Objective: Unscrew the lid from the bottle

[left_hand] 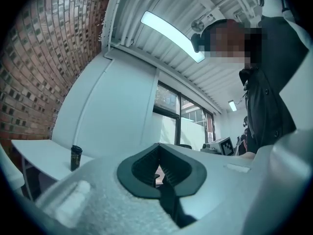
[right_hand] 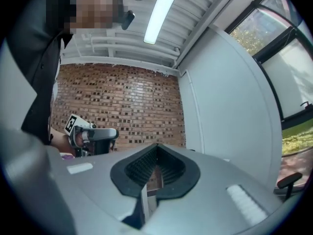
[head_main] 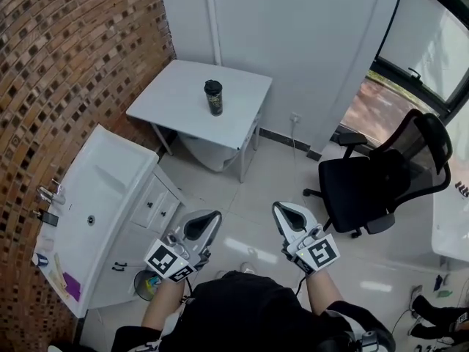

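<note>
Standing upright on white tabletop (head_main: 179,97), near the wall (head_main: 293,35): dark bottle (head_main: 213,98), black lid (head_main: 212,85) on. Left gripper (head_main: 207,220) and right gripper (head_main: 286,213) well apart from it, fingers (left_hand: 146,168) pressed together, empty. Office chair (head_main: 366,185) right, sink cabinet (head_main: 102,196) left; floor (head_main: 256,182) lies between.

We saw a small white table (head_main: 172,101) standing on the pale tiled floor (head_main: 275,171), close to the corner where the brick wall (head_main: 80,57) met the white wall (head_main: 293,28). On its top, near the middle, stood a dark bottle (head_main: 213,100), upright, with its lid (head_main: 212,85) on. The same floor also carried a black office chair (head_main: 366,189) and a white washbasin cabinet (head_main: 150,207).
</note>
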`<state>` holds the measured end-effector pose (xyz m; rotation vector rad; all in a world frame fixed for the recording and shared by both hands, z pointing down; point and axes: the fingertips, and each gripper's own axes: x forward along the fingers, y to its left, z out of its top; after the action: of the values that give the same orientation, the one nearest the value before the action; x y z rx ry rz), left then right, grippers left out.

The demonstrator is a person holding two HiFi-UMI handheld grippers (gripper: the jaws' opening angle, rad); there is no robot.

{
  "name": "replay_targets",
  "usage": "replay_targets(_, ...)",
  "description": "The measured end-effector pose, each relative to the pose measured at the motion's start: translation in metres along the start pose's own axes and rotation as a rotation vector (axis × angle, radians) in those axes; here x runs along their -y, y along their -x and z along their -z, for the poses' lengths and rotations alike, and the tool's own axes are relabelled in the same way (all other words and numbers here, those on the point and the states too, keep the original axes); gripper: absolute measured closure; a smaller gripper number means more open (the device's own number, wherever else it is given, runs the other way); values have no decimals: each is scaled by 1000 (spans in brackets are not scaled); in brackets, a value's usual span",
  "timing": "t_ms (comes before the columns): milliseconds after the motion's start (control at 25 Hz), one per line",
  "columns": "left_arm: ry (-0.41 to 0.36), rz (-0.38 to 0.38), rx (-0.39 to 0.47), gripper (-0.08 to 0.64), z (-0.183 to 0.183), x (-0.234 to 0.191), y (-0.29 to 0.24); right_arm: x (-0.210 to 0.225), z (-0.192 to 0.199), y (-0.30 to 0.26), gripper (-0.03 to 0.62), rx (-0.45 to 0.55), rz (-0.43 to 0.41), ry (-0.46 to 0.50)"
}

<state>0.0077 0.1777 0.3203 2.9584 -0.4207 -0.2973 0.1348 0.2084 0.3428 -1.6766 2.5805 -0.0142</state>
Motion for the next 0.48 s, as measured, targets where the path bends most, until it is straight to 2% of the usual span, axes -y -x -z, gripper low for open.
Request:
replay_targets(80, -12, 8, -2, 558, -2, -3, 1, 2, 1, -2, 587, -2, 26, -1)
replay_targets(240, -68, -11, -16, 558, -1, -14, 11, -3, 1, -18, 588, -13, 16, 26)
replay_targets(480, -107, -41, 7, 558, -7, -37, 39, -40, 4, -54, 587, -58, -46, 88)
